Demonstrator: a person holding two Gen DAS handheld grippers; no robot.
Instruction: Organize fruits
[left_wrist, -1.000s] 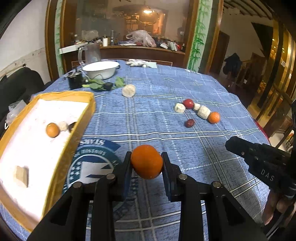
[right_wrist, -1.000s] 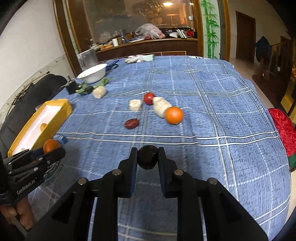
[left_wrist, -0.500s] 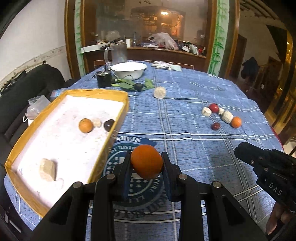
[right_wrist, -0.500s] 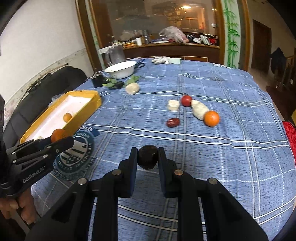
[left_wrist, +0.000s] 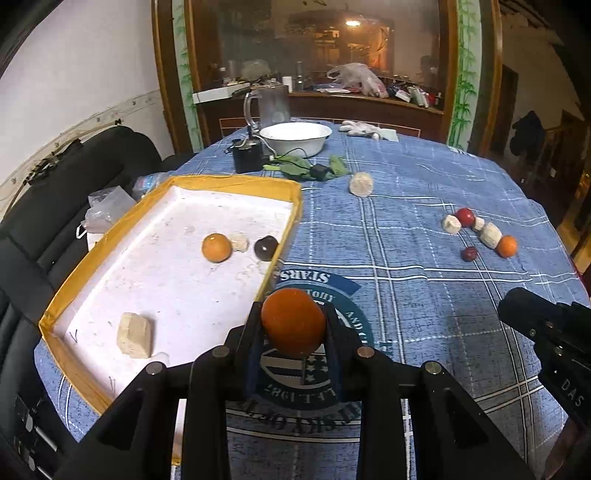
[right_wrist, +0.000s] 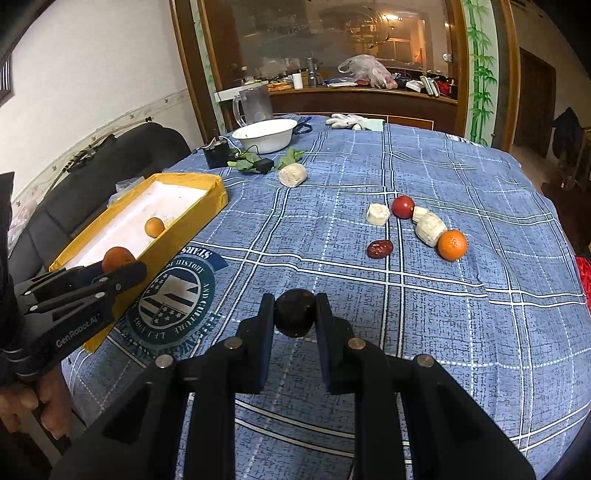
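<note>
Fruits mid-transfer toward yellow tray (left_wrist: 295, 206), far left, already holding small orange (left_wrist: 217, 247), dark fruit (left_wrist: 266, 247) and pale chunks. Left gripper (left_wrist: 293, 326) pinches an orange (left_wrist: 293, 325), angled down at tray's near edge; next: carry over rim, release. Right gripper (right_wrist: 294, 314), angled down over cloth, pinches dark round fruit (right_wrist: 294, 313). More fruit clustered far right (right_wrist: 452, 244).

the cluttered wooden counter (left_wrist: 369, 99) behind the glass is too blurred for its items to be told. the black right gripper (left_wrist: 546, 332) is cut off by the left wrist view's right edge, its fingertips unseen there. the round dark brown fruit (left_wrist: 266, 246) is partly hidden by the yellow-rimmed tray wall (left_wrist: 284, 236).
</note>
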